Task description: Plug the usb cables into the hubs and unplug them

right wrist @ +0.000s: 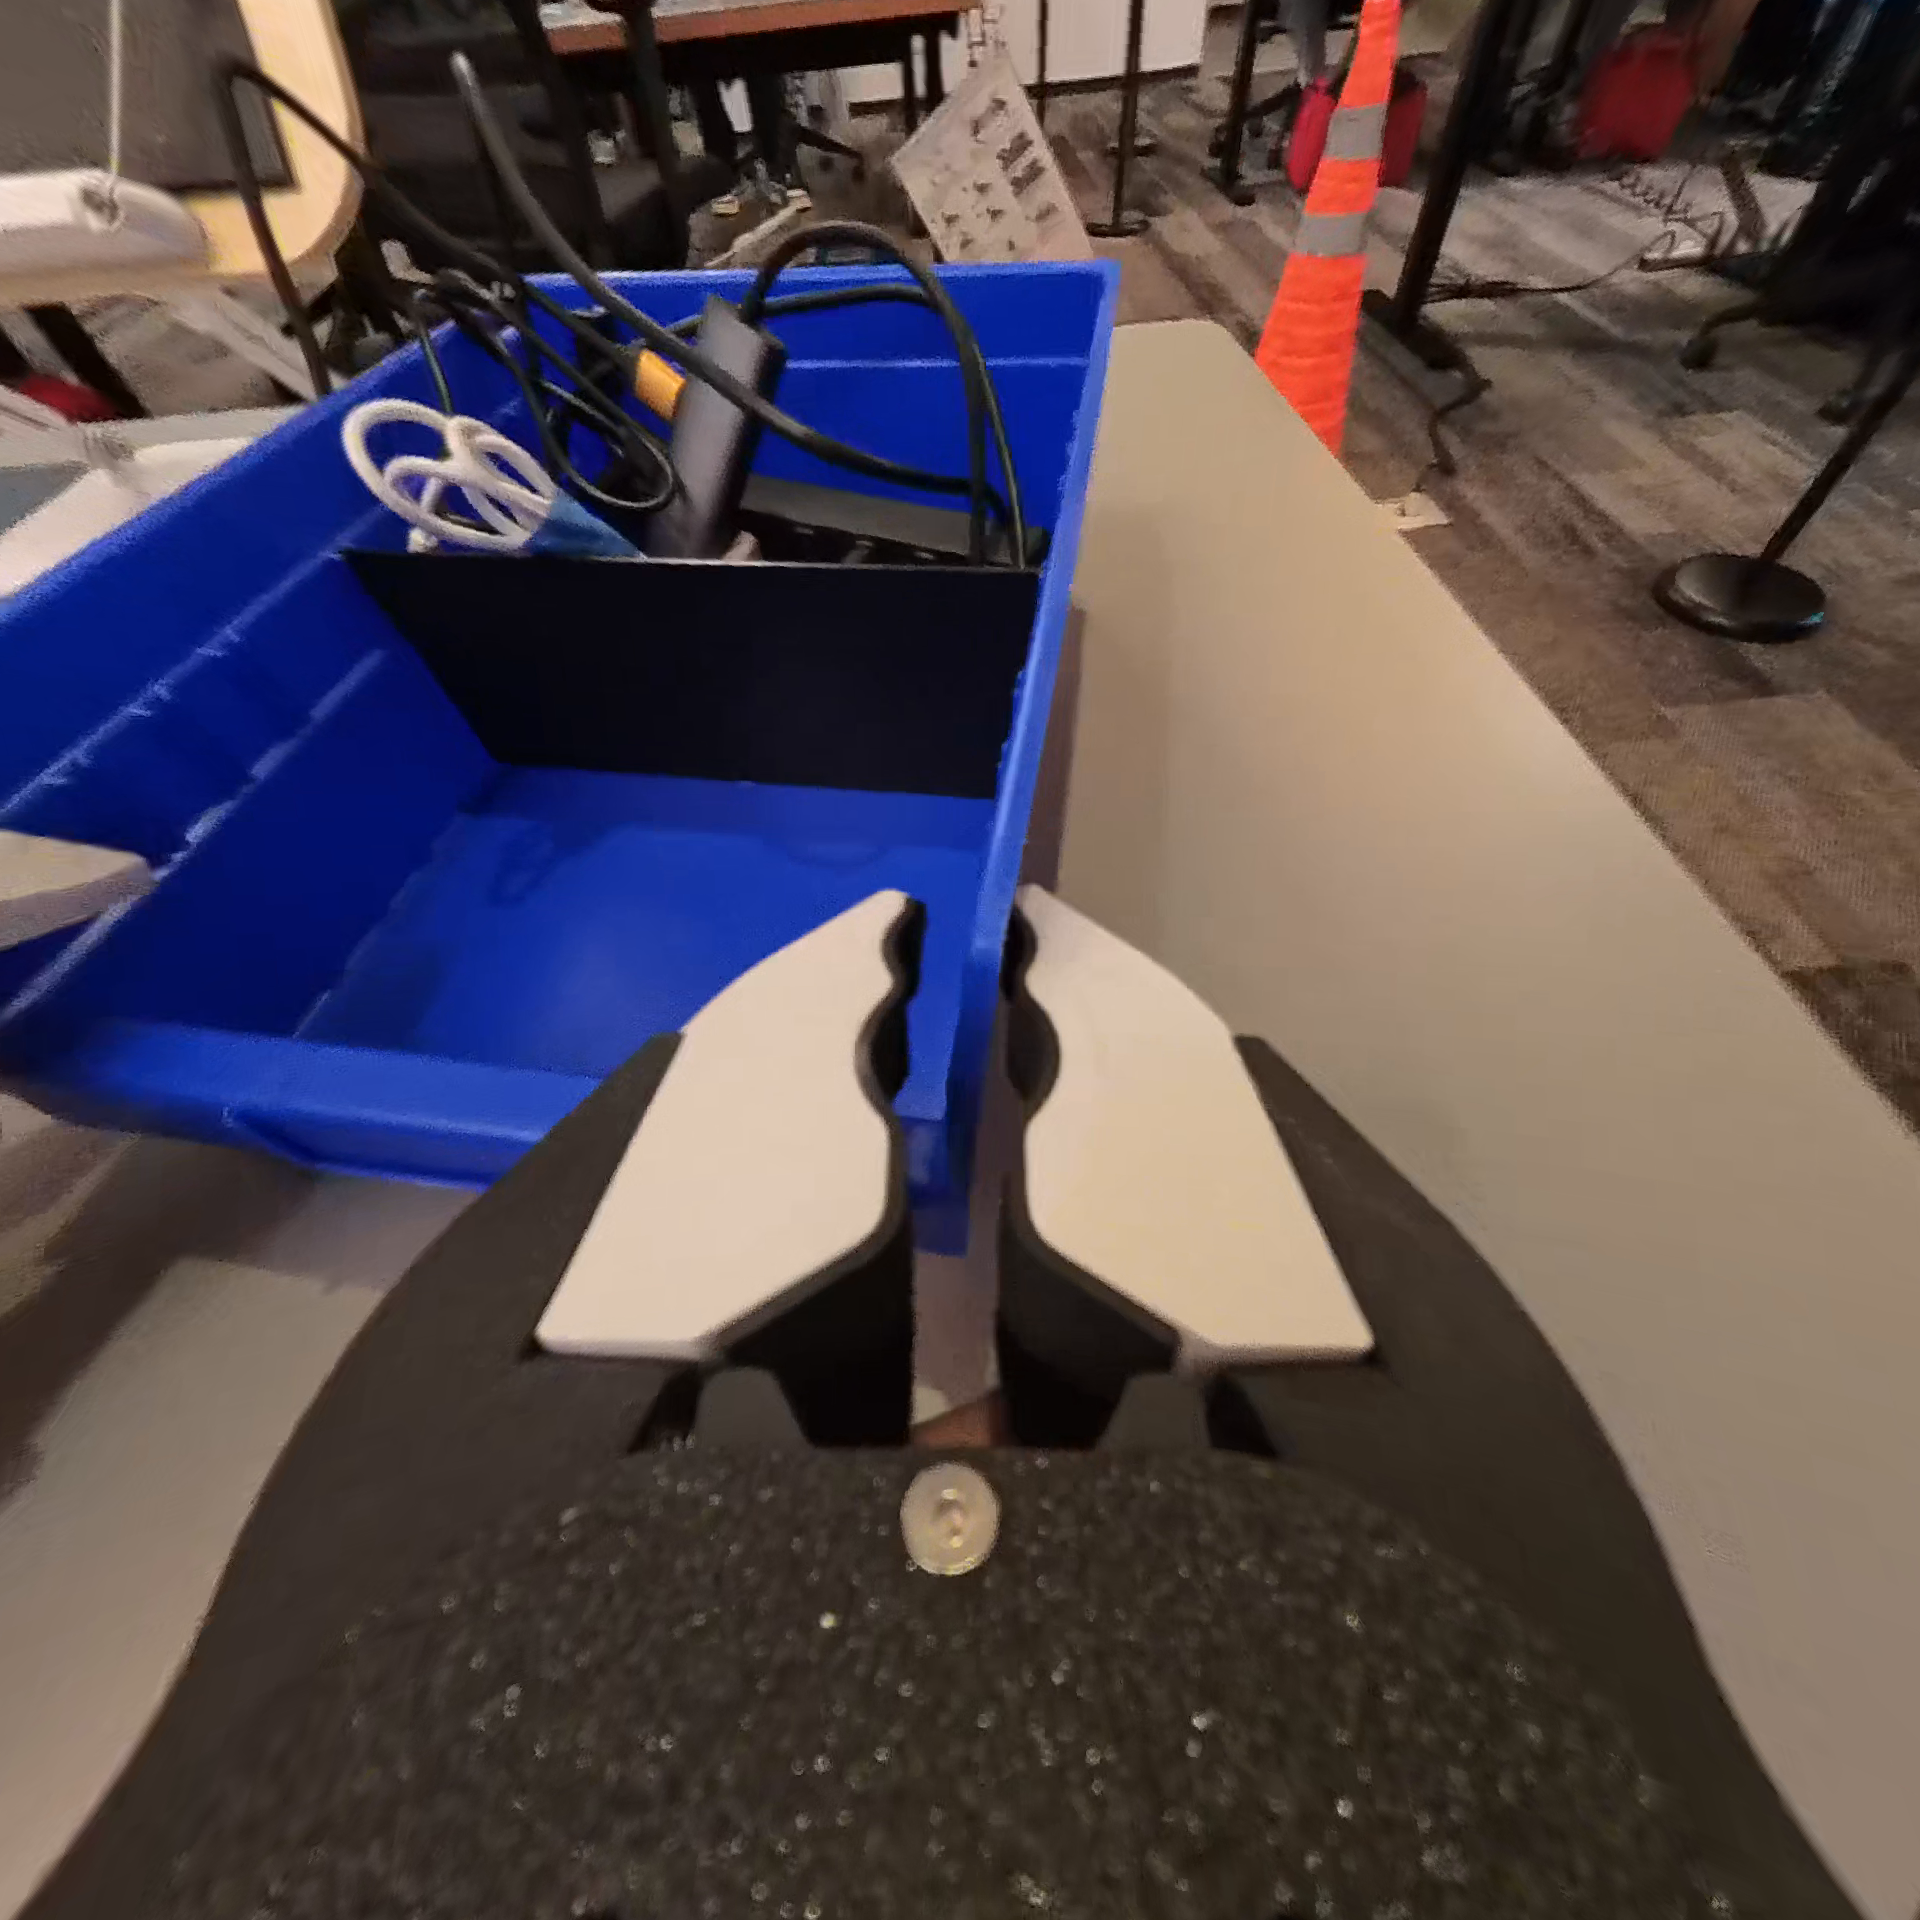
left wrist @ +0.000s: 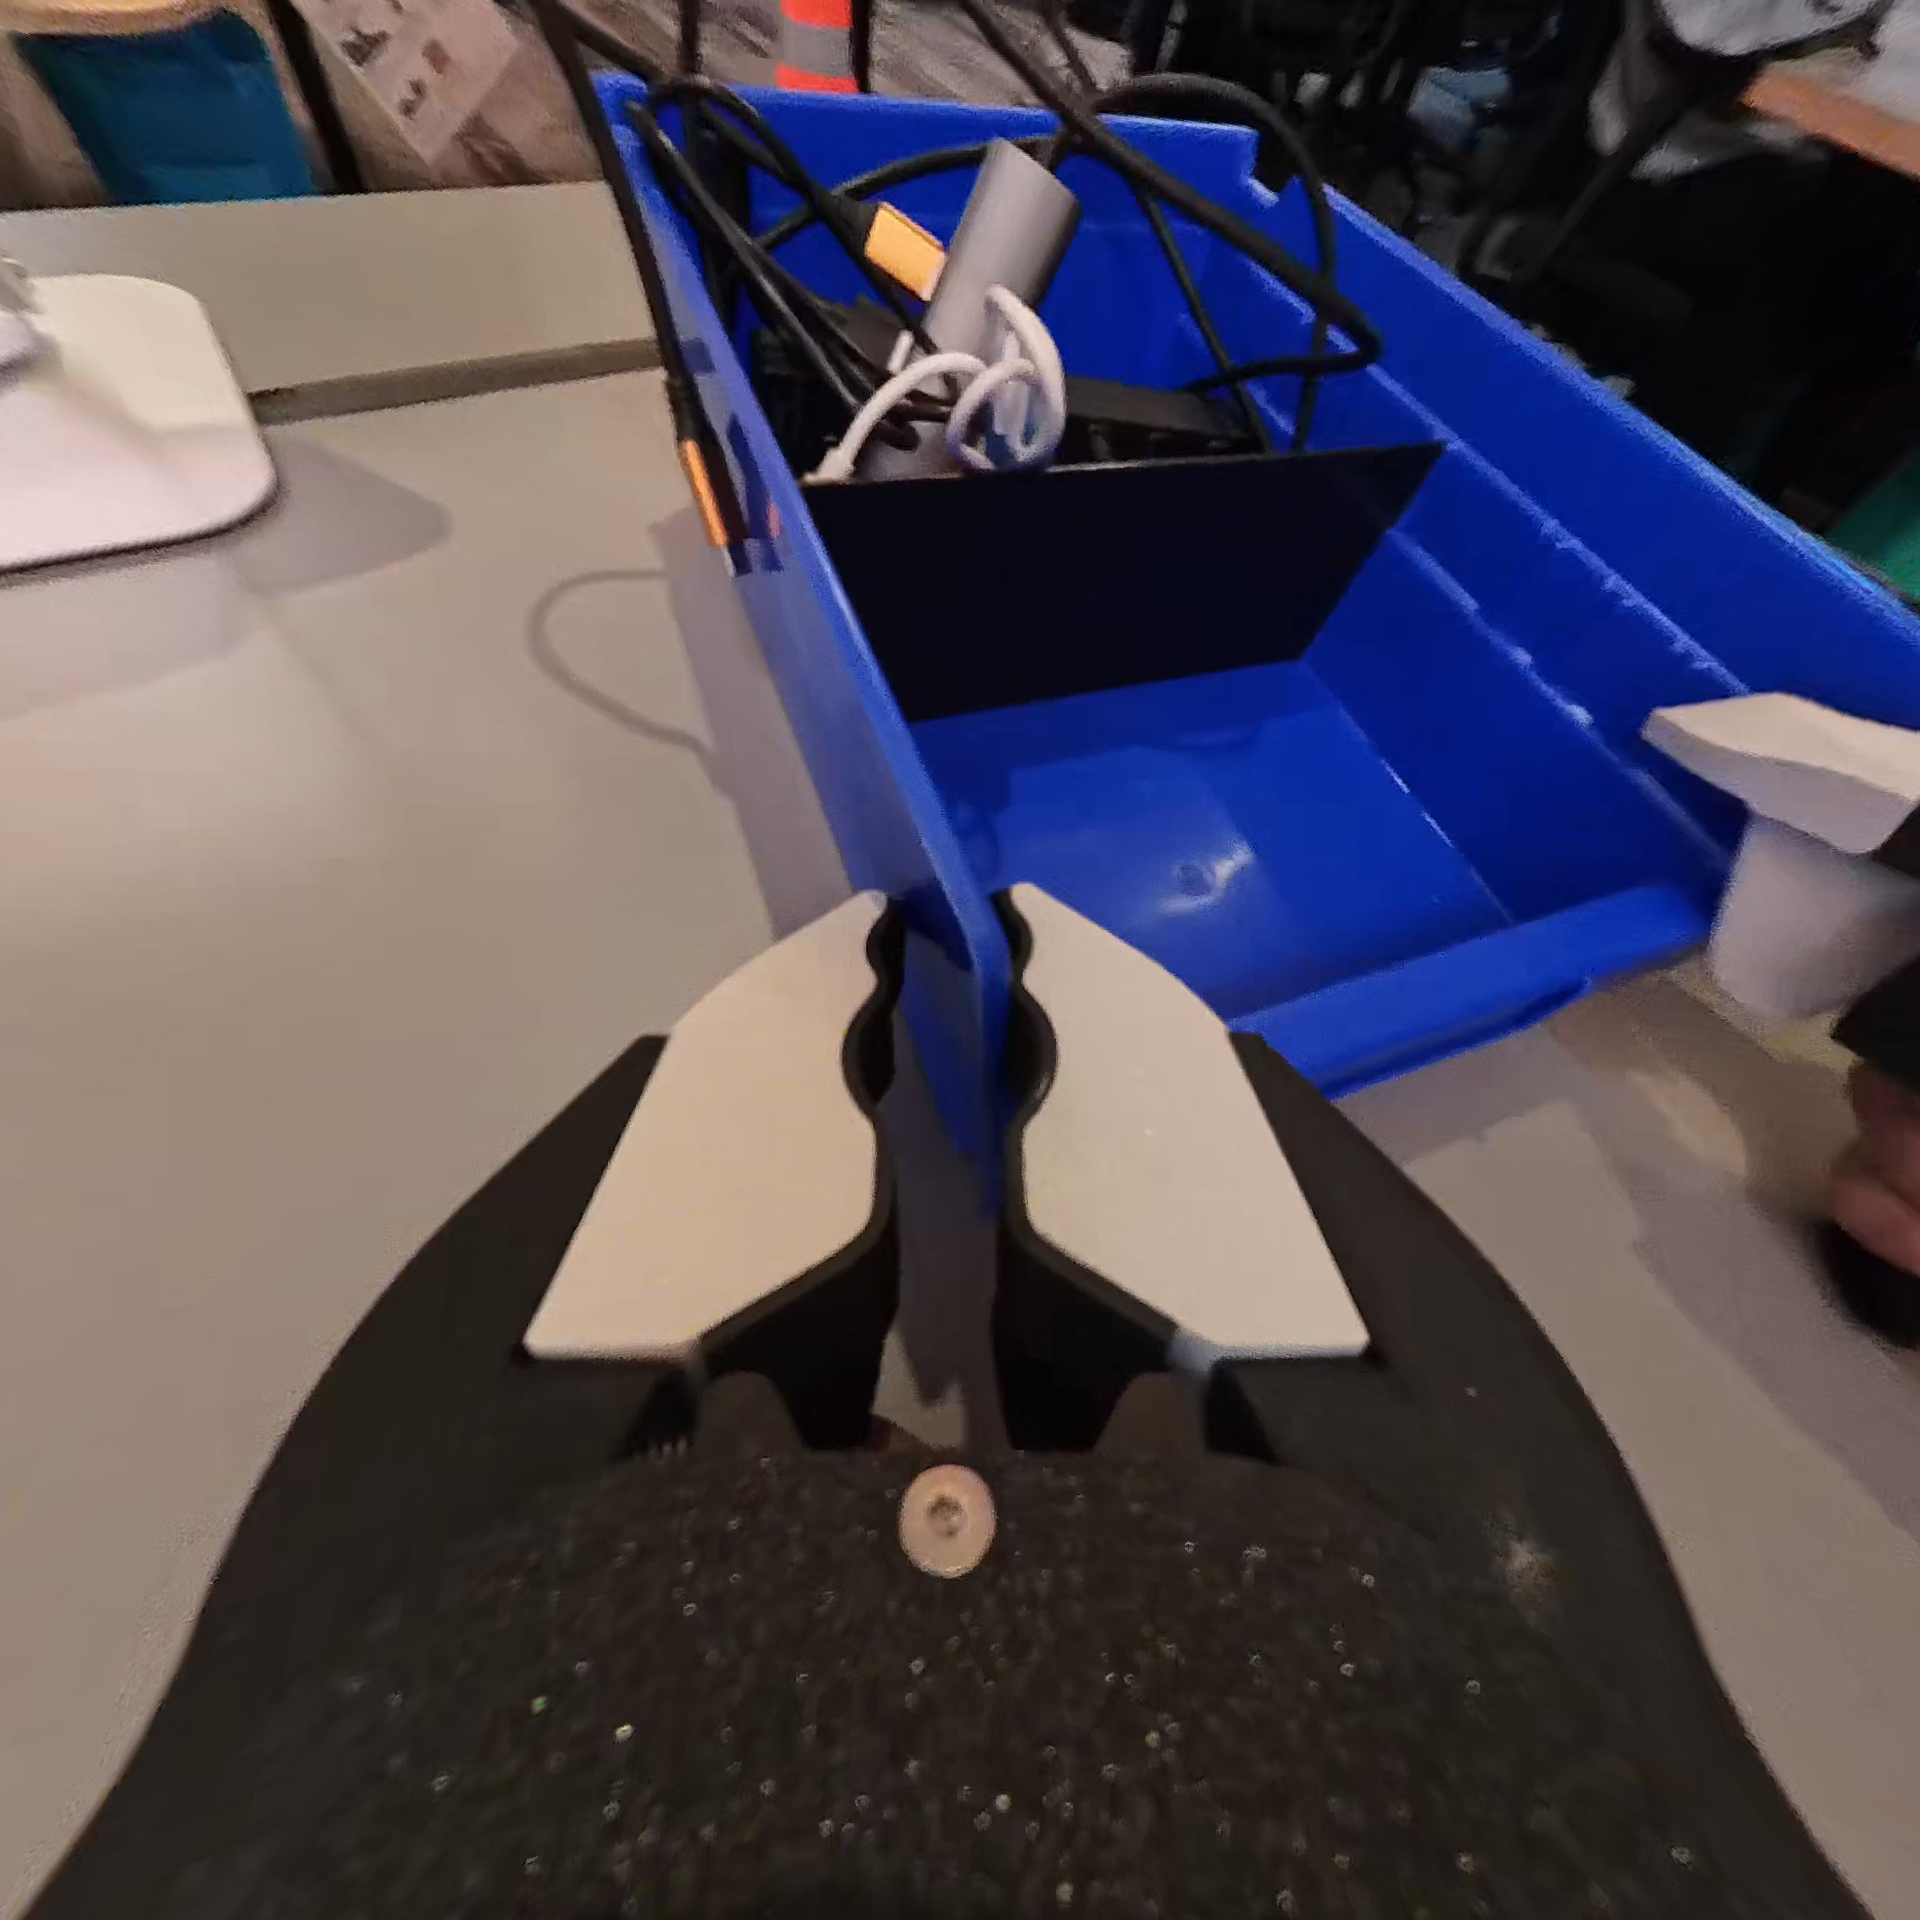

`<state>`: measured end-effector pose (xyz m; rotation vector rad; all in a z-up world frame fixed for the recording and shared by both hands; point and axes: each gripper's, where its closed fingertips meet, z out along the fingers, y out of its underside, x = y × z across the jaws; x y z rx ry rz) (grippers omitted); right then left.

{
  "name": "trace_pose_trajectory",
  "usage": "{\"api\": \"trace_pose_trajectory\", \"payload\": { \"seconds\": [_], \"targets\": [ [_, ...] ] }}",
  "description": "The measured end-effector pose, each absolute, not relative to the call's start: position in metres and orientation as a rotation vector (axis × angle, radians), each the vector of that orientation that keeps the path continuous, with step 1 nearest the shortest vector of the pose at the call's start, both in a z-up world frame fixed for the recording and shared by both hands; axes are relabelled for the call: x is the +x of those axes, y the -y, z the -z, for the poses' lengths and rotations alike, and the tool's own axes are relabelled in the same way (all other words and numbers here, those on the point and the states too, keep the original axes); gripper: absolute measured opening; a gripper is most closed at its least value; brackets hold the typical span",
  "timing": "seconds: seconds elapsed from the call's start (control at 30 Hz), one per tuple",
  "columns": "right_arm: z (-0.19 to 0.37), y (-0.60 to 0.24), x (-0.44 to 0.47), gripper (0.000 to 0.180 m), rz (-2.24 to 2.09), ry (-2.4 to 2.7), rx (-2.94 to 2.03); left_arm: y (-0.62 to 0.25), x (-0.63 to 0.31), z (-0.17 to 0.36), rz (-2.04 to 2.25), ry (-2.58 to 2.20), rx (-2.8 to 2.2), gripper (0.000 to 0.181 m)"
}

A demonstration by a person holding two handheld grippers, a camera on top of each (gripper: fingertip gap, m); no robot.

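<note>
In your left wrist view, your left gripper (left wrist: 945,914) straddles the near left wall of the blue plastic bin (left wrist: 1621,665), one pale finger outside and one inside; the jaws stand narrowly apart around the wall, and I cannot tell whether they actually pinch it. The task's things sit behind the black divider panel (left wrist: 1112,561) in the far compartment: a grey slab-shaped hub (left wrist: 1003,244) leaning upright, an orange-tipped black usb cable (left wrist: 906,247), a coiled white cable (left wrist: 987,400). Only this view shows a second orange plug (left wrist: 710,499) hanging down the outside of the bin's left wall, and a thin cable loop lying on the grey table (left wrist: 312,935). If you shift the bin, that dangling plug could likely snag or drag. In your right wrist view, your right gripper (right wrist: 961,914) likewise brackets the bin's right wall, jaws nearly closed around it, contact not certain. Here alone you see a flat black hub (right wrist: 862,514) lying low behind the divider, and the table edge near the bin's right side, with an orange traffic cone (right wrist: 1330,260) on the floor beyond. An uneven lift could well tip the tangled cables out, or a push rightward could send the bin off that edge.
</note>
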<state>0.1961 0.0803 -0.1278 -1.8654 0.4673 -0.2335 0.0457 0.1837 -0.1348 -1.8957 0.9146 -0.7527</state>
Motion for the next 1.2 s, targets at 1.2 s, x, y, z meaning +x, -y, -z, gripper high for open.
{"api": "trace_pose_trajectory", "payload": {
  "seconds": [1.2],
  "targets": [
    [0.115, -0.142, -0.049, 0.026, 0.063, 0.123, -1.904, -0.238, -0.334, 0.004, 0.942, -0.265, -1.447, 0.031]
  ]
}}
